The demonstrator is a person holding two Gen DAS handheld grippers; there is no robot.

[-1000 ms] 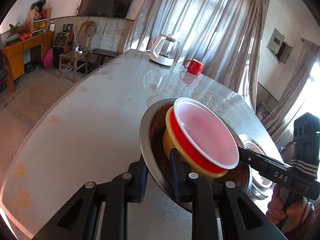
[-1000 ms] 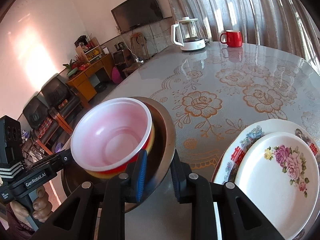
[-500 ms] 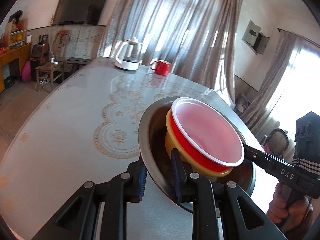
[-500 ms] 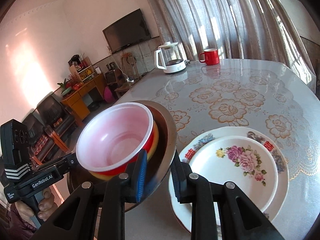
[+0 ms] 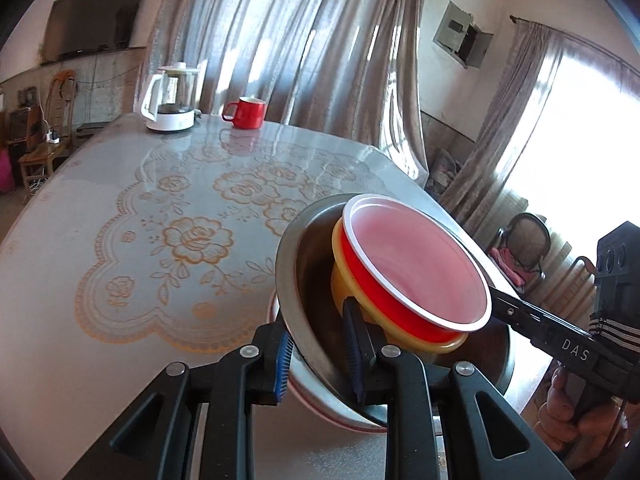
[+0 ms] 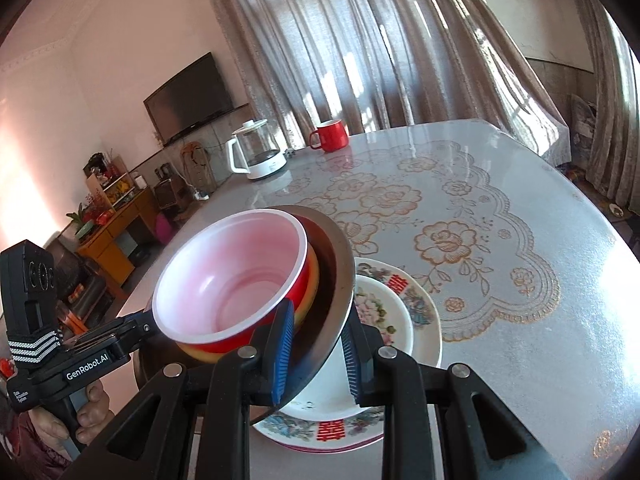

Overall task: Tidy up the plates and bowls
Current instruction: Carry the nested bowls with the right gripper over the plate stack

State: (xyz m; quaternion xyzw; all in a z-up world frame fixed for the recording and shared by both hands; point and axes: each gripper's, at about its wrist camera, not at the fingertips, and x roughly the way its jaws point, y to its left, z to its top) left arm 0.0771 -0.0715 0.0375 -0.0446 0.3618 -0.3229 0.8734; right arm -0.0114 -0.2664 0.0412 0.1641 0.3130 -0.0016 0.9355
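Glossy floral-lace table [image 6: 500, 280] — kettle [image 6: 258, 156], red mug [image 6: 330, 135], curtains [image 6: 360, 40], wall television [image 6: 188, 96]

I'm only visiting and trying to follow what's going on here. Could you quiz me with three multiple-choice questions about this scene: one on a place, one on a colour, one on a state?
1. What lies below the metal bowl?
A. flowered plates
B. the kettle
C. a tray

2. What colour is the mug?
A. blue
B. red
C. green

3. How is the metal bowl held?
A. by one gripper
B. lying free on the table
C. both grippers clamp its rim

Answers:
1 A, the flowered plates show under it.
2 B, it is plainly red.
3 C, the left gripper and right gripper pinch opposite edges.
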